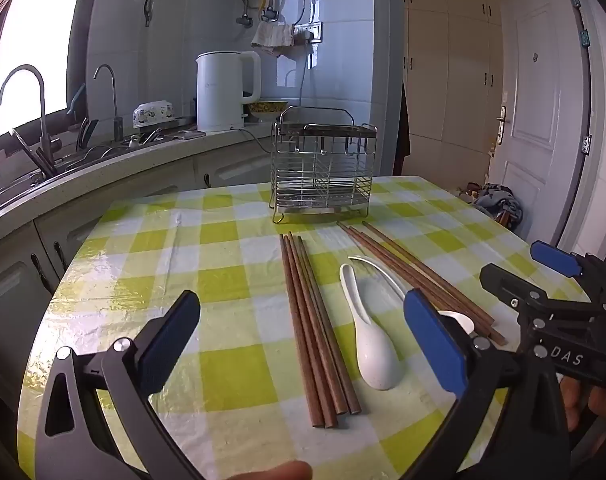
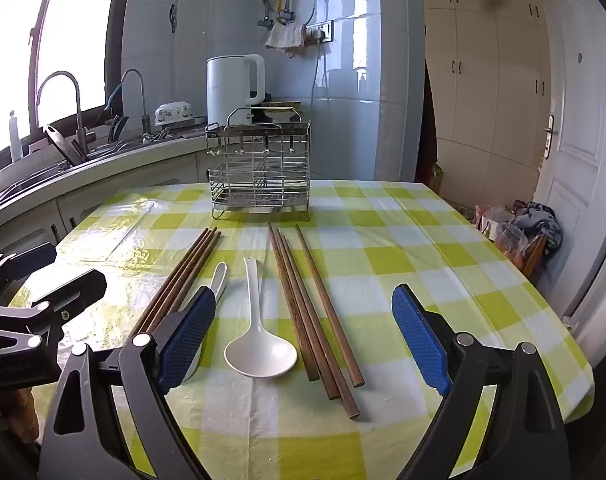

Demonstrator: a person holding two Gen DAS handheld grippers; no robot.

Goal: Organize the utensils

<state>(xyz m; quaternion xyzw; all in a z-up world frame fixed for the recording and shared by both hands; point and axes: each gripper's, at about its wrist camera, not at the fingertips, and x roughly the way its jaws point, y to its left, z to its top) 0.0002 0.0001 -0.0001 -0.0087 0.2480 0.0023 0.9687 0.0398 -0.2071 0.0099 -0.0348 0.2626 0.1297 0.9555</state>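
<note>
Hovering wide open and empty, both grippers' fingers (image 1: 303,344) (image 2: 303,340) face chopsticks (image 1: 315,328), spoons (image 2: 259,344) and rack (image 1: 323,164).

Both views sit low over the near edge of the checked table (image 1: 231,216), facing the wire rack (image 1: 322,168) and the kitchen wall. The left view stands left of the right one; both share the rack, chopsticks (image 2: 311,304) and spoons (image 2: 259,344).

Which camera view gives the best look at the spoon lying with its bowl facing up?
The right wrist view: the upturned spoon lies centred and whole between the open right tool fingers. In the left wrist view the left tool finger hides part of that spoon, including most of its bowl.
</note>
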